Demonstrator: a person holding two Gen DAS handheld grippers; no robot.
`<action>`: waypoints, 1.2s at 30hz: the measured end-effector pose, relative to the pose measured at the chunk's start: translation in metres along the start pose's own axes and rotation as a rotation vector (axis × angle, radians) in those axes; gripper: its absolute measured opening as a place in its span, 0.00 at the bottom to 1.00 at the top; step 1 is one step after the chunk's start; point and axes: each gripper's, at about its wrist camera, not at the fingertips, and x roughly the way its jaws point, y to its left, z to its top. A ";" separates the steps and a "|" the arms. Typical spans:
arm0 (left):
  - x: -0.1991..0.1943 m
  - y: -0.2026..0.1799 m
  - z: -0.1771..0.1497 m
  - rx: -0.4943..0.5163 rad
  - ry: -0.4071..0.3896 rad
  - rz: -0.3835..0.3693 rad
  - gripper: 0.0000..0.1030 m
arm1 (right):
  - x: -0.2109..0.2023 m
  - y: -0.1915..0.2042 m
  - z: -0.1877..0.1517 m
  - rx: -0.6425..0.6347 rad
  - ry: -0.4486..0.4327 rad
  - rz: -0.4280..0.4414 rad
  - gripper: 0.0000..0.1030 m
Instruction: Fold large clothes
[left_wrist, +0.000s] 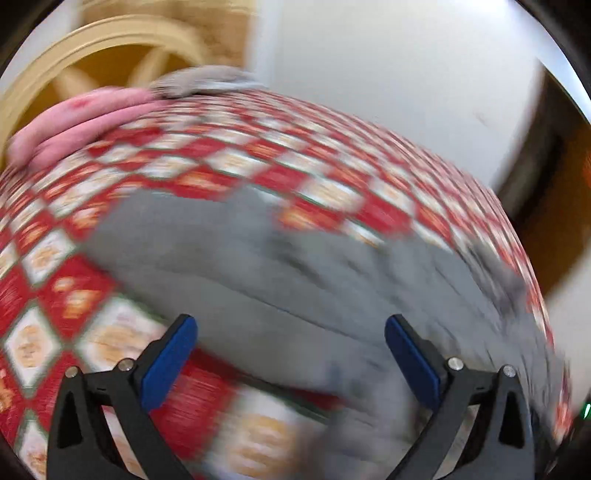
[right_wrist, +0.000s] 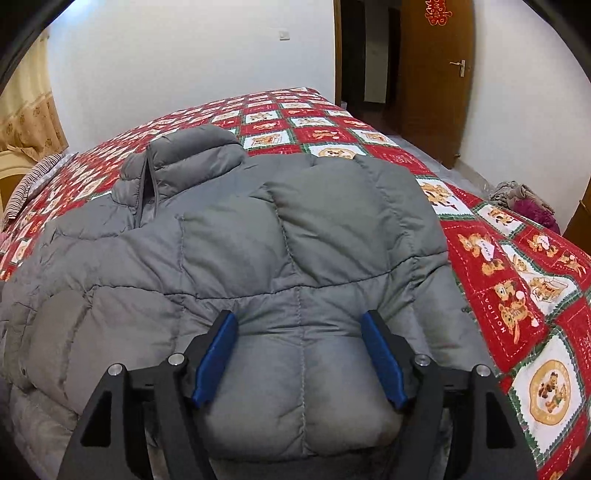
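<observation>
Right tool (right_wrist: 299, 325) straddles grey jacket (right_wrist: 236, 243), unclamped.

We count one grey padded jacket (right_wrist: 236, 254) spread on one bed, and one red-and-white patchwork bedspread (right_wrist: 517, 280) beneath it. One striped cloth (right_wrist: 33, 181) lies at the far left edge. One pink pillow (left_wrist: 81, 118) shows in the left wrist view. We list two grippers, left (left_wrist: 290, 332) and right (right_wrist: 299, 328), one wooden door (right_wrist: 436, 77), and one heap of clothes (right_wrist: 517, 199) beyond the bed.
</observation>
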 end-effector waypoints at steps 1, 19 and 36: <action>0.001 0.018 0.006 -0.043 -0.021 0.036 1.00 | 0.000 0.000 0.000 -0.002 -0.001 -0.002 0.69; 0.111 0.117 0.024 -0.286 0.078 0.341 0.54 | 0.001 0.003 -0.002 -0.021 -0.003 -0.025 0.70; -0.016 -0.037 0.065 0.121 -0.291 0.025 0.10 | 0.001 0.003 -0.001 -0.019 -0.005 -0.028 0.70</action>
